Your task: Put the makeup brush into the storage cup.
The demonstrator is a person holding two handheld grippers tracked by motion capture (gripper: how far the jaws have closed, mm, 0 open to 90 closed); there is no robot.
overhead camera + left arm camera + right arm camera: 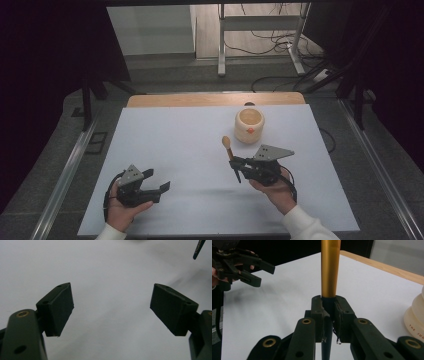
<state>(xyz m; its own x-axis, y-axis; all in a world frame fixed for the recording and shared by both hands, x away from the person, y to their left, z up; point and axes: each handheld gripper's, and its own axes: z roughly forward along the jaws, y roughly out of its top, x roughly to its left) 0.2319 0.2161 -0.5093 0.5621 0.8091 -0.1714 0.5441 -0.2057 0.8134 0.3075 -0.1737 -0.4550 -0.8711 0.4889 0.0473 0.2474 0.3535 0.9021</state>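
Note:
A slim stick point(229, 149) with a rounded golden-orange upper end and a dark lower end stands tilted above the white table top point(190, 145). My right gripper point(235, 164) is shut on its dark part. In the right gripper view the golden shaft point(330, 267) rises straight out from between the closed right gripper point(328, 307). A cream ribbed cup point(249, 125) with an orange mark stands just beyond the stick. My left gripper point(159, 180) is held low at the front left, open, with nothing between its fingers. The open left gripper point(112, 307) faces bare table, and the stick's dark tip point(198, 249) shows far off.
A wooden strip point(215, 99) runs along the table's far edge, with a small dark thing behind the cup. In the right gripper view the cup's side point(415, 315) is at the right edge and the left gripper point(265, 276) at the upper left. Cables lie on the floor beyond.

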